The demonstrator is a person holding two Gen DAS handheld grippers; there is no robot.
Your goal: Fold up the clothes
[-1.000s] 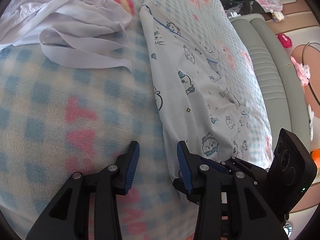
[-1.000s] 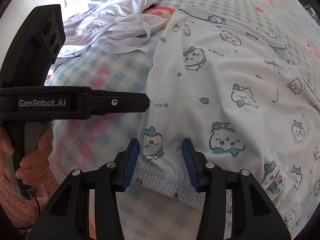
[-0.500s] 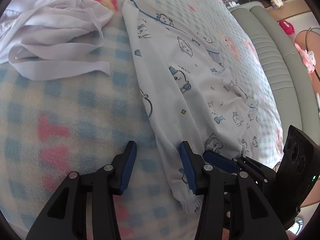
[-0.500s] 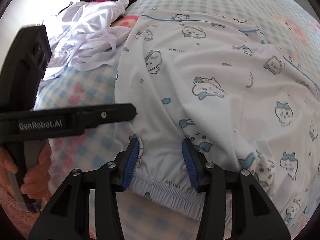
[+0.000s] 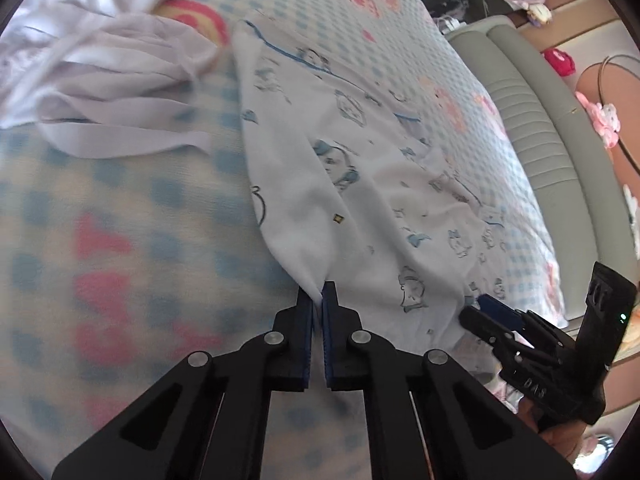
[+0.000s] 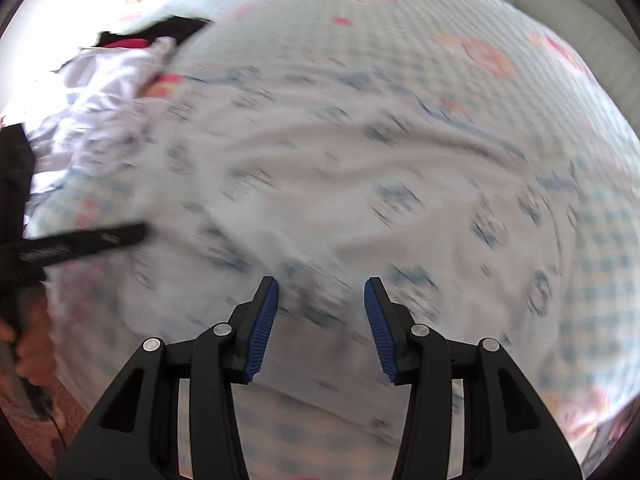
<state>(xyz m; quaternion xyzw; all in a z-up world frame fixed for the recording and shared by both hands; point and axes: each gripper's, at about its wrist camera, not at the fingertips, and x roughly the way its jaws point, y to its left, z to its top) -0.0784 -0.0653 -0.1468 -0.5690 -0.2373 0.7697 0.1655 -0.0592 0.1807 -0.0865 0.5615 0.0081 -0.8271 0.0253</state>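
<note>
White pyjama trousers with blue cartoon prints [image 5: 360,184] lie along the checked bed cover. My left gripper [image 5: 322,294] is shut on the left edge of the trousers near the elastic waistband and pulls the cloth into a taut ridge. My right gripper [image 6: 320,300] is open, its blue pads [image 6: 264,320] over the trousers [image 6: 320,184] near the waistband; that view is motion-blurred. The right gripper also shows in the left wrist view [image 5: 496,316], low at the right edge of the trousers.
A heap of white clothes [image 5: 100,80] lies on the far left of the bed, with a dark garment [image 6: 160,32] behind it. The blue and pink checked cover [image 5: 100,240] spreads left. A grey padded bed frame [image 5: 540,140] runs along the right.
My left gripper has moved right and shut on the trousers' left edge, lifting a fold. My right gripper has moved forward over the trousers, its jaws still open.
</note>
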